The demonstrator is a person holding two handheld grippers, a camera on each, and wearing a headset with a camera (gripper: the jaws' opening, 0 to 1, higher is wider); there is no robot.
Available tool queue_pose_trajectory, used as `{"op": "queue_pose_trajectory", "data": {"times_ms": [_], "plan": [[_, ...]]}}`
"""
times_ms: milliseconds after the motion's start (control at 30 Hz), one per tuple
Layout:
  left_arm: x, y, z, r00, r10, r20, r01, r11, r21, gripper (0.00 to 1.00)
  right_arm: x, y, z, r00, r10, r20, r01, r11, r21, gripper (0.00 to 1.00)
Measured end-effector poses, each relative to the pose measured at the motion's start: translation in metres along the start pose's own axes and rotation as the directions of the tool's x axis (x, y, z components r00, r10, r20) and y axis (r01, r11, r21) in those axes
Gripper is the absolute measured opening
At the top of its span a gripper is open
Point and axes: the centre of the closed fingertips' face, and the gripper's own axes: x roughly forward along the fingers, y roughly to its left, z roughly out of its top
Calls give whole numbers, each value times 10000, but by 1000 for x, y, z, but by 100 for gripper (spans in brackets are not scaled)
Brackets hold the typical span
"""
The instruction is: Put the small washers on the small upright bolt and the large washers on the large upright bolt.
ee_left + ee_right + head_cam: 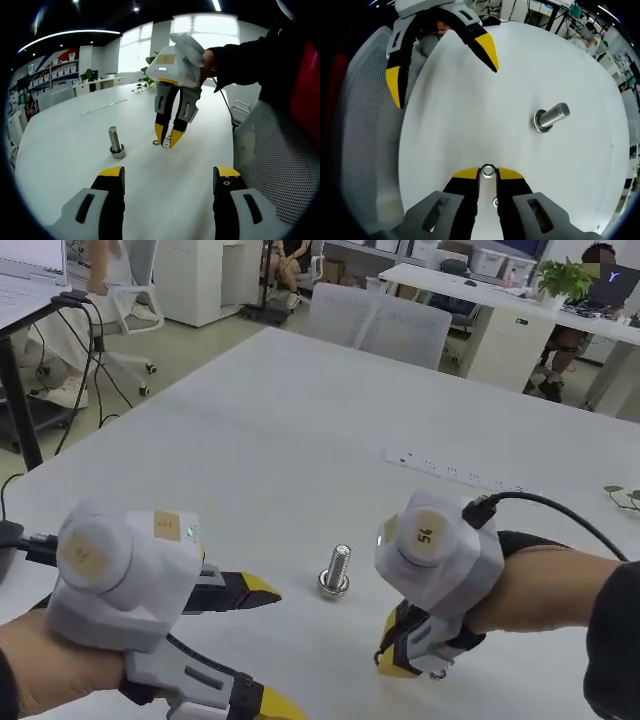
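On white table [470,110], right hand-held gripper [488,174] clenched on washer [488,171] (bolt [551,116] near); left hand-held gripper [169,171] released.

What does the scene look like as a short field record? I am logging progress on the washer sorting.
surface: white table
bolt: one upright bolt, standing between the grippers
left hand-held gripper: open, holding nothing
right hand-held gripper: tips down, shut on a washer lying on the table
second washer: on the table, close by the first
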Motion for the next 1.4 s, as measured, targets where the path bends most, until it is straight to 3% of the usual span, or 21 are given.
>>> {"op": "queue_pose_trajectory", "data": {"times_ms": [833, 1167, 1400], "plan": [[-1, -4, -2, 9999, -127, -94, 127, 9999, 38, 71, -34, -3, -52, 9984, -554, -123, 565, 9905, 1255, 14], [-1, -4, -1, 9997, -181, -154, 182, 9998, 59, 71, -54, -17, -65, 9953, -957, -119, 964, 9813, 1667, 14], [-1, -3, 0, 9998, -173, -136, 173, 9998, 41, 71, -68, -32, -64, 9918, -1277, -53, 1266, 9761, 1769, 14]]}}
